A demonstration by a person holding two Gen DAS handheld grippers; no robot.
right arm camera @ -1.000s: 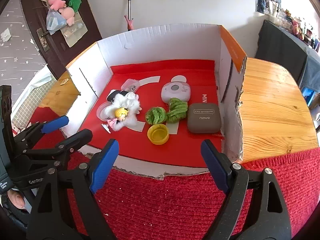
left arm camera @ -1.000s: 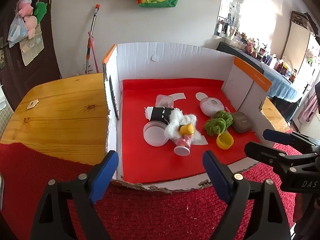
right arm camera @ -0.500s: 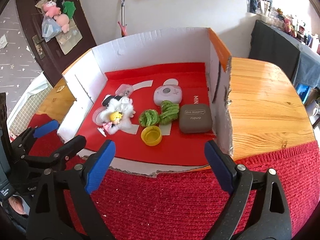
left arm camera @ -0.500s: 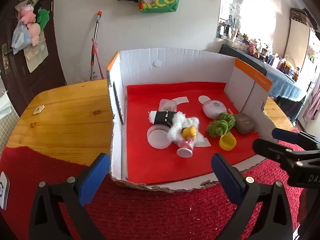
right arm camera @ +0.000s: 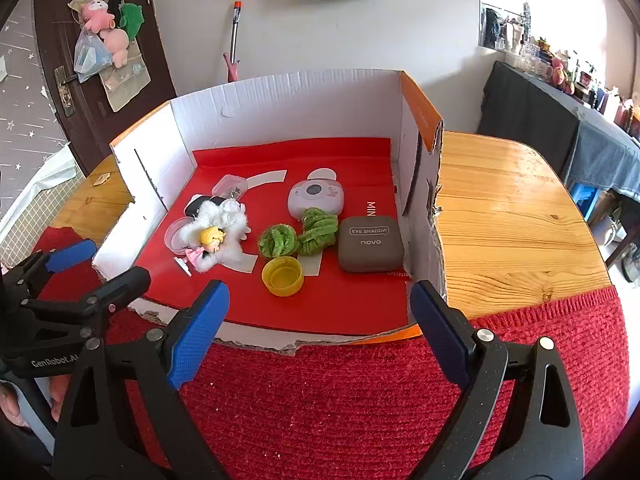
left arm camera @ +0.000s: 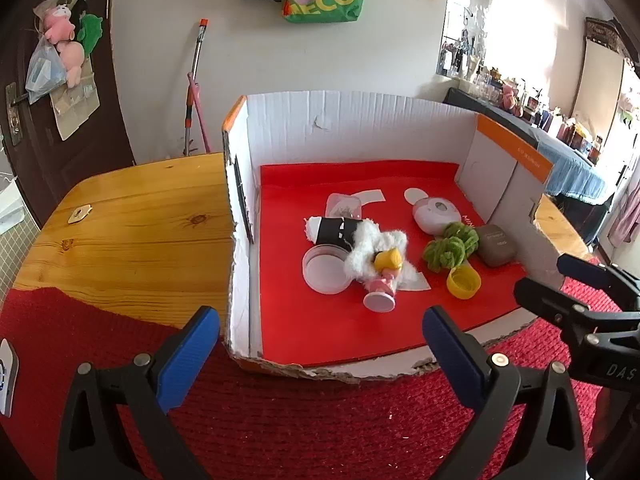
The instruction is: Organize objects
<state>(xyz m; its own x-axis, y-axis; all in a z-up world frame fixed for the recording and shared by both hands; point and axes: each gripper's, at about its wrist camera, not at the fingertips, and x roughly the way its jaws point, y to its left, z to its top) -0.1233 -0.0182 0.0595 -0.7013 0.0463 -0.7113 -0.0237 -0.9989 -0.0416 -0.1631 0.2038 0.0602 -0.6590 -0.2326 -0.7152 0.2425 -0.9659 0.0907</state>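
Blue-padded fingers of the left gripper (left arm camera: 320, 354) and the right gripper (right arm camera: 318, 326) gape wide, holding nothing, both poised over a red knitted mat (right arm camera: 360, 400), likely to leave room for a reach. At twelve o'clock, a cardboard box (right arm camera: 280, 112) holds a clustered doll (right arm camera: 212, 240), yellow cap (right arm camera: 282, 276), two green scrunchies (right arm camera: 298, 236), eyeshadow case (right arm camera: 370, 244) and pink compact (right arm camera: 316, 198). Compared with a second ago, both grippers have drawn back, so the box looks farther off.
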